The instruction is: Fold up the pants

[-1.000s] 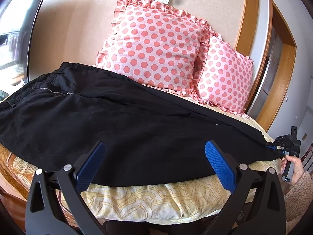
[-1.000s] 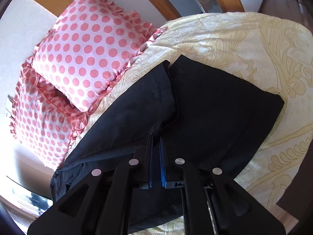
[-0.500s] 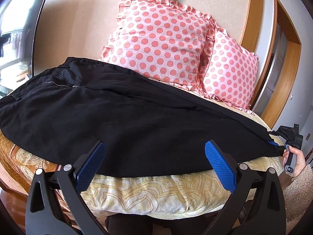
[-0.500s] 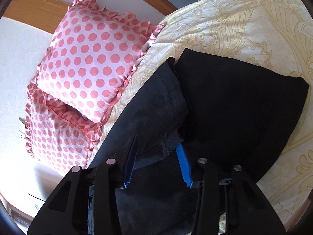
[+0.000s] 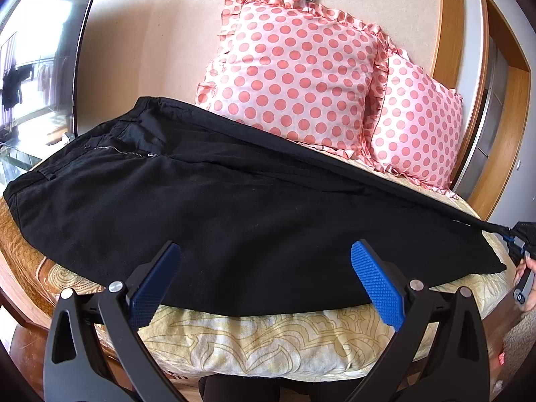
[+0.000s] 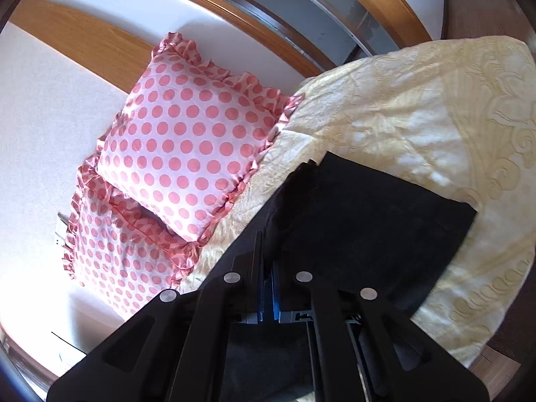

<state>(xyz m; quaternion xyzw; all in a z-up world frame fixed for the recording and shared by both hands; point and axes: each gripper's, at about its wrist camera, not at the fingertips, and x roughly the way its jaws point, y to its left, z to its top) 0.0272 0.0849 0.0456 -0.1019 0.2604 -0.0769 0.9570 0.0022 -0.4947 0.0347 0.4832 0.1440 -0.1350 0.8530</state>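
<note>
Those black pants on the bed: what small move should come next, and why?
Probably lift the right gripper, now shut on the upper leg's hem, and carry it toward the waistband. The black pants lie flat on the bedspread, and the left gripper is open, holding nothing.

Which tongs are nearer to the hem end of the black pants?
Right. The right tongs are shut on the pants at the hem end; the left tongs hang open by the long near edge.

Left wrist: bedside, facing pillows [image 5: 301,77]. Right wrist: close at hem. Shared: pants [image 5: 234,207], pillows.
</note>
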